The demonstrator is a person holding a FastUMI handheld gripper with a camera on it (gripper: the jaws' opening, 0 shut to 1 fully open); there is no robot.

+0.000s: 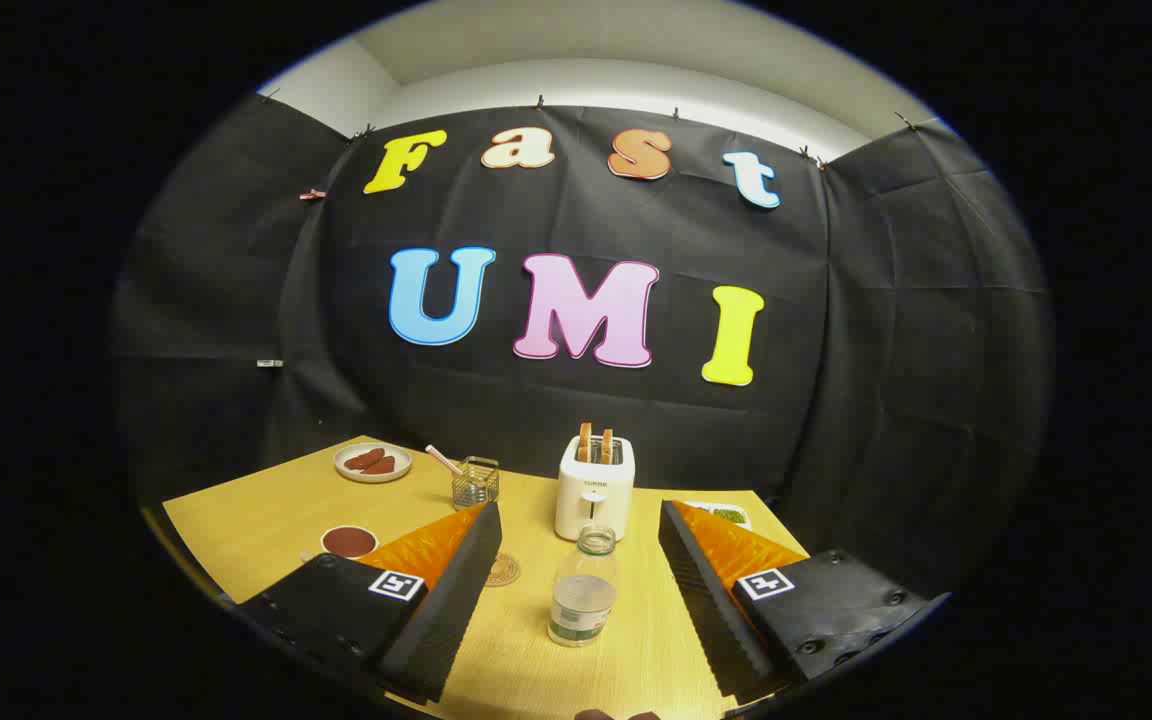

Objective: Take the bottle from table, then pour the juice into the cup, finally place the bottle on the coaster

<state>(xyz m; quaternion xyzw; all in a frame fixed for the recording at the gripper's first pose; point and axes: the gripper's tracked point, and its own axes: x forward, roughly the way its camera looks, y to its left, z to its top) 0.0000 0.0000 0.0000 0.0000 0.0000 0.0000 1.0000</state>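
Tabletop (266, 520); hand-held gripper (576, 590) seemingly level, agape.

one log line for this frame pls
stage: approach | gripper: open, holding nothing | bottle: upright on table, uncapped, between fingers, untouched | coaster: bare, beside one finger | toaster: beyond bottle

Light: even and bright on the tabletop (266, 520), from above
Shadows: soft, short
Wall: dark, unlit cloth
Focus: sharp centre
Edges: strong fisheye bending, slight dimming
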